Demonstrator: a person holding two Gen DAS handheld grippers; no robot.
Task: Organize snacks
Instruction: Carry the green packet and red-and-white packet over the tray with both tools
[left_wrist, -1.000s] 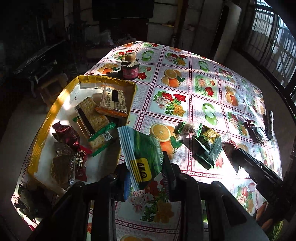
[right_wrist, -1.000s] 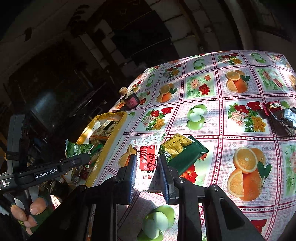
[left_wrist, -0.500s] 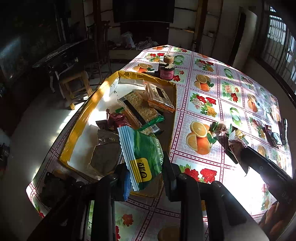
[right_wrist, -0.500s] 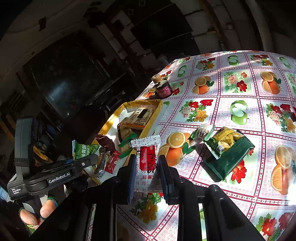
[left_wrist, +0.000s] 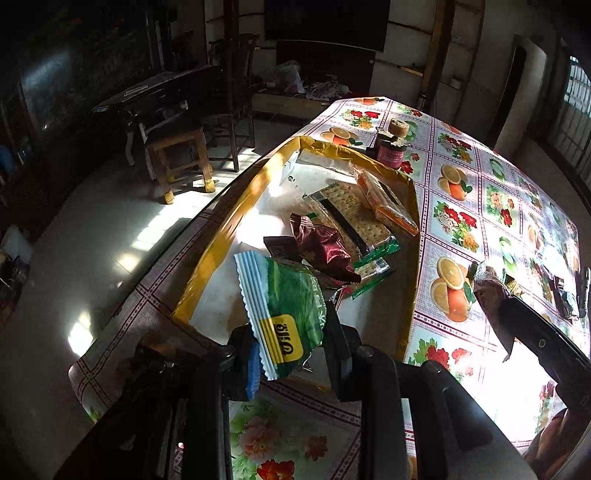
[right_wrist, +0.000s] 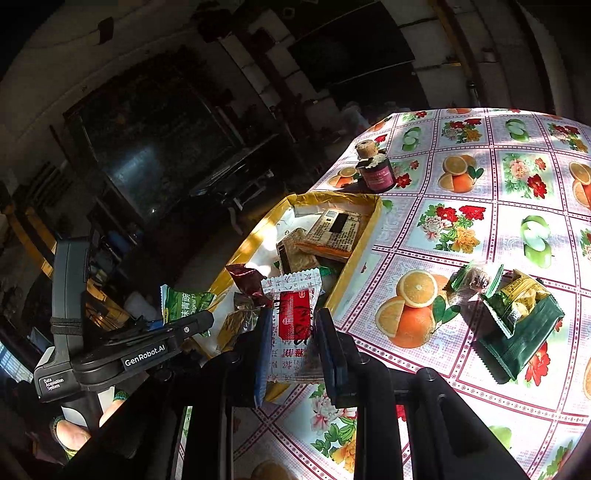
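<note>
Slippage is the first worry: the left gripper (left_wrist: 291, 347) pinches a green snack packet (left_wrist: 284, 310) only by its lower corner, fingers closed on it, so most of the crinkly film stands free above them and could twist out if jolted. The right gripper (right_wrist: 291, 343) likewise has its fingers clamped on a white and red sachet (right_wrist: 293, 317), held near the bottom with the top flopping loose. Both packets hang over the near end of the yellow-rimmed tray (left_wrist: 221, 236), close side by side, so in my judgement the two tools could knock each other as they let go, or a packet released too near the rim could slide onto the bench (right_wrist: 480, 206) or off its edge to the floor. Hard sunlight and deep shadow make the tray's near wall difficult to read. Inside the tray lie a long cracker pack (left_wrist: 351, 218), an orange-edged biscuit pack (left_wrist: 384, 199) propped against the far side, a dark red wrapper (left_wrist: 321, 247) and some smaller pieces I cannot identify. Outside it, on the bench, wait a dark green packet (right_wrist: 524, 332) with a yellow one on it, and a small corked jar (right_wrist: 376, 170).
</note>
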